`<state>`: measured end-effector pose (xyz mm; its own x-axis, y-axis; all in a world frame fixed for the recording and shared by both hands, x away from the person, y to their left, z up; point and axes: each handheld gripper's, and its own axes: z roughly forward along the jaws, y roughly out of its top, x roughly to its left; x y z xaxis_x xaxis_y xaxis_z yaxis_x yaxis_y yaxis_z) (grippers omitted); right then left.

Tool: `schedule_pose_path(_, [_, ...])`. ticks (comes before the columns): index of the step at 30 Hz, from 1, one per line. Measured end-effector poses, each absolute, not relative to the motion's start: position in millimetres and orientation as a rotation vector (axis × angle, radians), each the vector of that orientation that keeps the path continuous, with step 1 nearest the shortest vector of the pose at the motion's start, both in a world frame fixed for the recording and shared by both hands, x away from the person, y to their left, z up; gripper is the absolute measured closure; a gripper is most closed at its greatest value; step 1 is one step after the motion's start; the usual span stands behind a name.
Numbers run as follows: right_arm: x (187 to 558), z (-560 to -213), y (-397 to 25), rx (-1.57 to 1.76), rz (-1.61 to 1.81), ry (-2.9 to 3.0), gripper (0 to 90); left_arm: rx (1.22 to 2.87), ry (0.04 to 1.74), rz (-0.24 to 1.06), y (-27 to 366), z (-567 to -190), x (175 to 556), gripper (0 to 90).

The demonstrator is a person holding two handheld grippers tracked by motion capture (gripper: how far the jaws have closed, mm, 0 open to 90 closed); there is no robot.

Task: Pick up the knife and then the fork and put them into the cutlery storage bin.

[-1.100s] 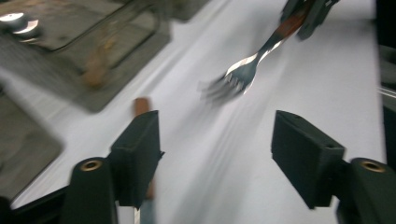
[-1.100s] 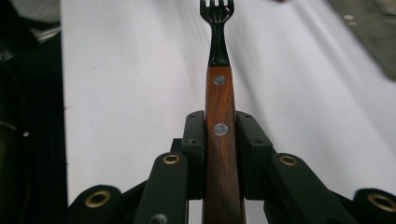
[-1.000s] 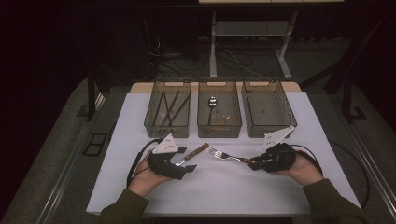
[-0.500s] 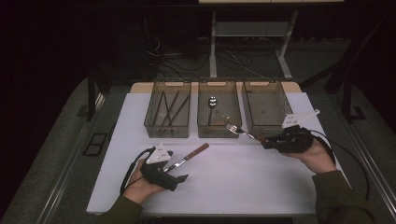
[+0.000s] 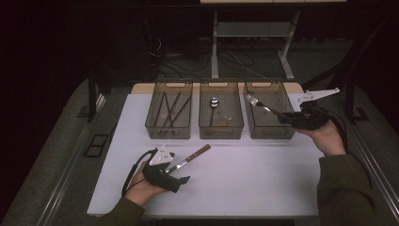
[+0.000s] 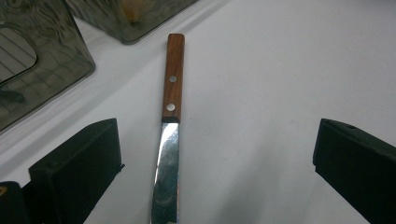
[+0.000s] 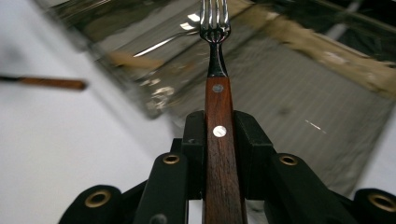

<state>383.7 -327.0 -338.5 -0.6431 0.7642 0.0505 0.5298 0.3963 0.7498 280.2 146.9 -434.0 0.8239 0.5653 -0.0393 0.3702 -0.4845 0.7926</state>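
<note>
**Fork now up over the right bin, knife on the desk**

So since half a second ago the right gripper has carried the fork further back and to the right, and its tines now hang above the right bin instead of in front of the middle one. The left gripper has barely shifted, it sits at about the same spot near the front of the desk.

Going left to right: the left bin has a few dark sticks lying in it, can't tell exactly what they are. In front of it, near the front edge, the left gripper rests low in the person's hand with its jaws spread wide. The left gripper view shows the knife lying flat on the white desk between the two jaws, nearer the left one but clear of both, blade toward the camera and wooden handle pointing away at the bins.

The middle bin holds a spoon.

On the right, the right gripper's jaws are pinching the fork by its wooden handle. In the right gripper view the handle sits snug between the two black pads and the tines point out over the bin's ribbed floor. The fork is held up in the air, tilted, not touching the bin as far as I can see.
</note>
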Motion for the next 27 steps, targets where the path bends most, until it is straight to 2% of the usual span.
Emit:
schedule_pose_path(7, [419.9,-343.3,-341.5,1.288,0.993,2.303,74.7,2.131,0.684,0.287,147.1,-433.8,280.7,0.1])
schedule_pose_path(13, [444.7,-359.8,-337.2,1.361,0.899,2.362,74.7,2.133,0.682,0.287,147.0,-433.9,280.0,0.2])
schedule_pose_path(27, [461.8,-385.2,-321.1,1.397,0.755,2.431,73.6,2.145,0.666,0.278,146.4,-434.2,279.2,0.5])
